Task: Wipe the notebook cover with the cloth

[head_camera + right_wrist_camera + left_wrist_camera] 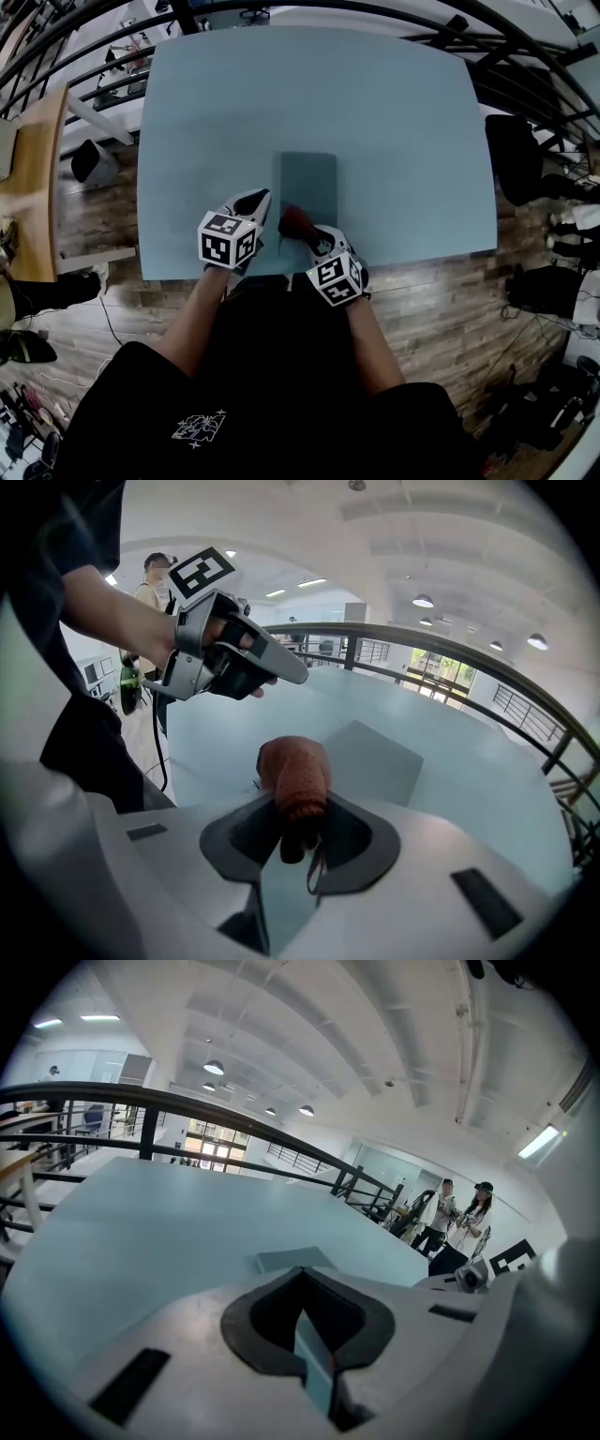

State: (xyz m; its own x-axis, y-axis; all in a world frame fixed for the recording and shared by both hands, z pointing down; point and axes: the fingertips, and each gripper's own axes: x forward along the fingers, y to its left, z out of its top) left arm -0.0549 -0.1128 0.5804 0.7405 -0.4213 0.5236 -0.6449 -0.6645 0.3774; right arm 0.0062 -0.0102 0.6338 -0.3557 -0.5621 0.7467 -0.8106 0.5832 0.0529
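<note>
Head view looks down on a pale blue desk (394,112) with a grey-blue notebook (309,178) lying flat near its middle, long side pointing away from the person. The left gripper (262,202) sits at the notebook's near left edge, and the right gripper (306,235) comes in from the near right. A reddish-brown cloth (293,221) sticks out of the right claw over the near end of the notebook; whether it presses on the cover cannot be told. In the right gripper view the right gripper (298,822) is clenched on the cloth (293,772), which bulges past the tips as a rolled wad, with the notebook (375,761) just beyond it and the left gripper (281,667) held above the desk (469,771) to the left. In the left gripper view the left gripper (302,1283) has its claw closed tip to tip with nothing in it, and a corner of the notebook (286,1260) shows just past the tips.
</note>
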